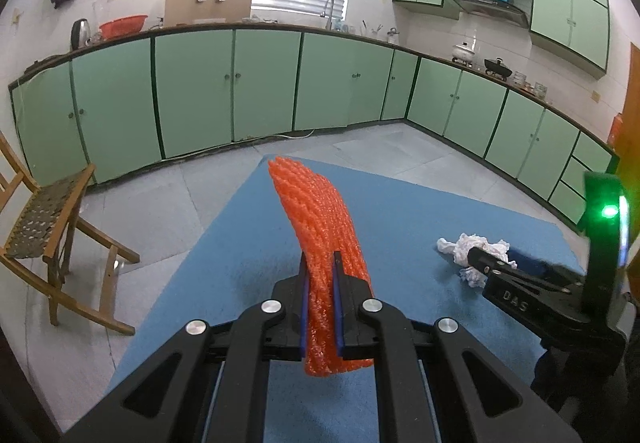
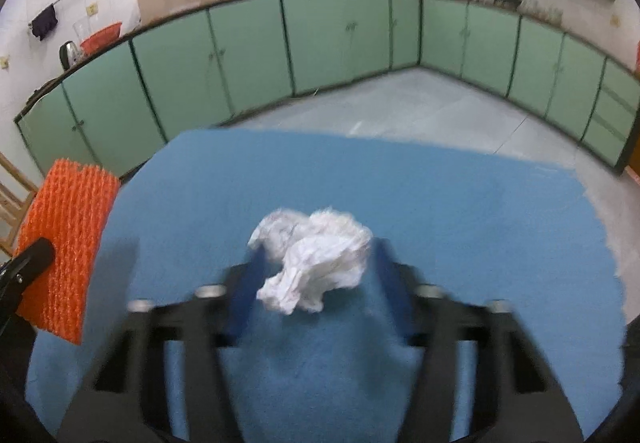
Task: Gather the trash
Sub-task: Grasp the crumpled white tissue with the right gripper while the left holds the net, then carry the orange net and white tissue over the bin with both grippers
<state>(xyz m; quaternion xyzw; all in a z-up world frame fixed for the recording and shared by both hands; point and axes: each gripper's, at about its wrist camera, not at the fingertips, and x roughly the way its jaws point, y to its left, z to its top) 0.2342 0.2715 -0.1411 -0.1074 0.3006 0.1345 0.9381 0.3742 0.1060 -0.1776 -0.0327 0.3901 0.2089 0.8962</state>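
My left gripper (image 1: 320, 259) is shut on an orange foam net sleeve (image 1: 316, 211), which sticks up and forward from between its blue pads above the blue tabletop (image 1: 400, 203). The sleeve (image 2: 68, 243) also shows at the left edge of the right wrist view. A crumpled white paper wad (image 2: 316, 259) lies on the blue tabletop (image 2: 440, 203). My right gripper (image 2: 318, 255) has a blue pad on either side of it. Its fingers are blurred, with a thin gap showing at the right pad. In the left wrist view the right gripper (image 1: 500, 263) reaches the wad (image 1: 468, 245) from the right.
A wooden folding chair (image 1: 52, 243) stands on the tiled floor to the left of the table. Green cabinets (image 1: 200, 91) line the far walls beyond the table's far edge.
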